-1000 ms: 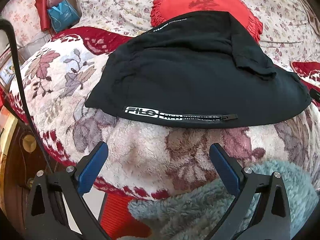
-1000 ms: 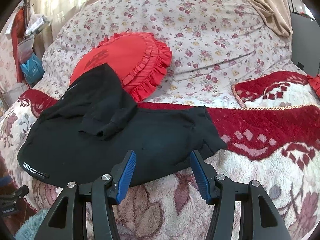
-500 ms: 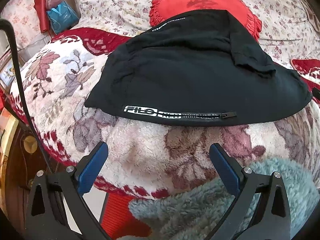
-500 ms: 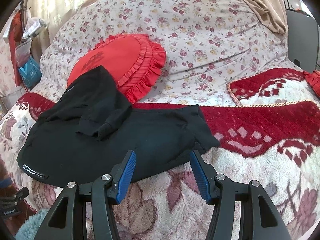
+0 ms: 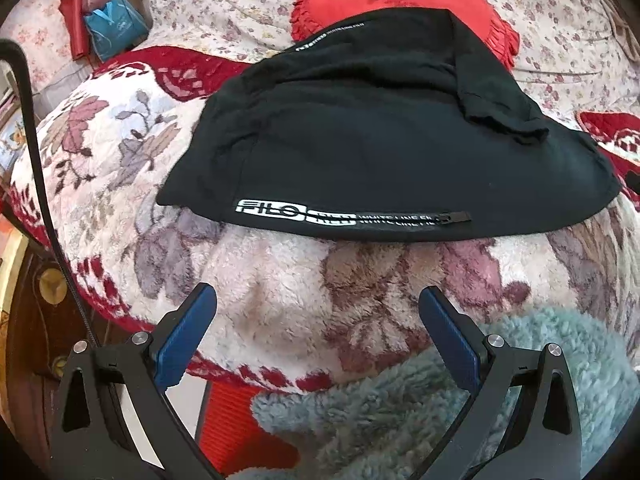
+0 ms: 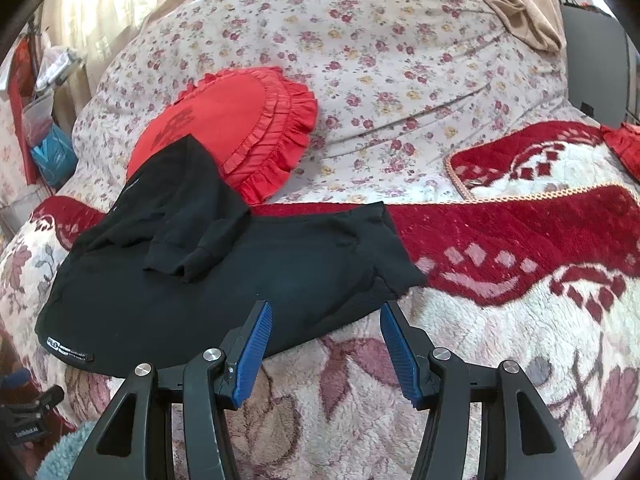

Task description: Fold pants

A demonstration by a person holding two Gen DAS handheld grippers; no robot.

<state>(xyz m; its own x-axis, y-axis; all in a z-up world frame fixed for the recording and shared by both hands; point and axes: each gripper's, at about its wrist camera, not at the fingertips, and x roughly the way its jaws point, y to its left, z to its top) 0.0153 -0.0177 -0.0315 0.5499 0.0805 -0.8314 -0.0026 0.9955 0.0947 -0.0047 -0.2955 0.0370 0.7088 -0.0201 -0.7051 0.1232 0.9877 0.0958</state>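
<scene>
Pants point(image 5: 380, 152), black, lie spread across a fleecy flowered blanket point(image 5: 280, 300) on a bed, with one leg folded back over the rest so that its cuffed end point(image 6: 188, 264) rests on top of the lower layer. A white printed label point(image 5: 296, 212) runs along the near edge beside a short zip pull; the smaller lettering on it is too blurred to read. A second strip of white print point(image 5: 332, 34) shows on the far fold and is likewise illegible. The far tip of the pants overlaps a red frilled cushion point(image 6: 248, 128), hiding part of its face, and a dark design on the cushion cannot be made out. In the right wrist view the other leg end point(image 6: 384, 248) lies on the red border of the blanket point(image 6: 520, 232). Beyond is a quilt with small flowers point(image 6: 400, 60). The left gripper point(image 5: 318, 316) hangs over bare blanket short of the near edge of the pants, its jaws spread wide with nothing between them. The right gripper point(image 6: 326, 332) stands with jaws apart over the near edge of the pants, and its blue pads point(image 6: 256, 344) press on nothing; whether the tips brush the cloth cannot be told. A fuzzy teal sleeve point(image 5: 400, 408) fills the bottom of the left wrist view, cut off by the frame. A blue bag point(image 5: 114, 24) sits at the far left.
</scene>
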